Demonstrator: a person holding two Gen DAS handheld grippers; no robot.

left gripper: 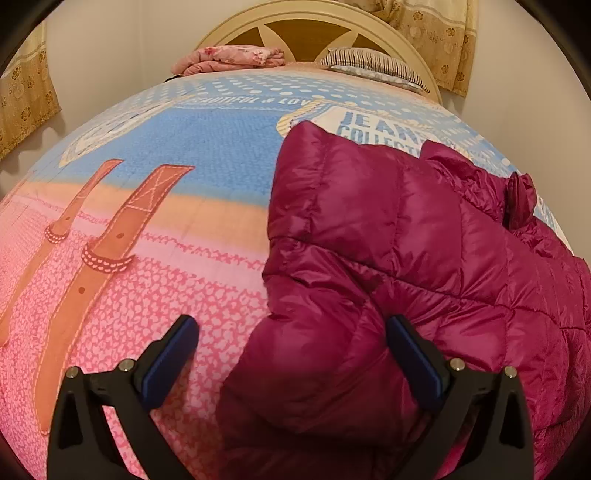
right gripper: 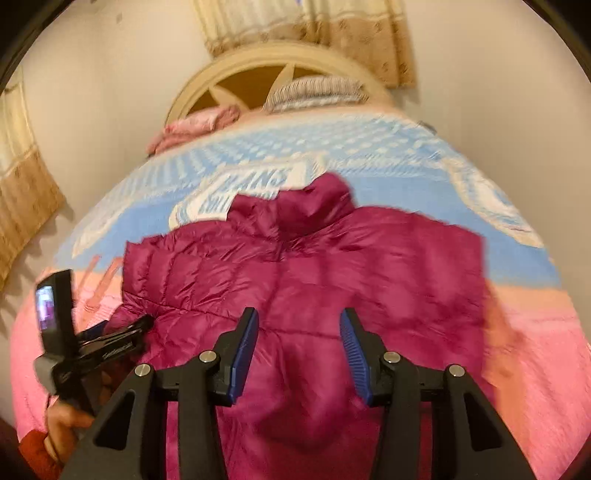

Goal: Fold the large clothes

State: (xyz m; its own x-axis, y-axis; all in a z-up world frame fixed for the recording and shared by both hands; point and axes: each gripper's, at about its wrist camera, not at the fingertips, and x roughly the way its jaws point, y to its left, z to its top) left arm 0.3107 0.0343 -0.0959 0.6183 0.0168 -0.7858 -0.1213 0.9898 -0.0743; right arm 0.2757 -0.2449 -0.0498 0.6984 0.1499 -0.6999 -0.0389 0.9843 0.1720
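A pale-walled bedroom holds a bed (left gripper: 155, 206) spread with a blue, orange and pink printed cover, a cream arched headboard (left gripper: 314, 22) at its far end and yellowish patterned curtains (right gripper: 306, 26) behind. A magenta quilted puffer jacket (left gripper: 388, 236) lies across the cover, collar toward the headboard, one sleeve end bunched at the near edge. A striped pillow (left gripper: 373, 64) and a folded pink floral cloth (left gripper: 231, 59) sit by the headboard. The left gripper (left gripper: 291, 345) hangs with jaws wide apart, the bunched sleeve between them but unclamped. The right gripper (right gripper: 298, 332) hovers over the jacket's lower middle, jaws partly spread, pinching nothing.
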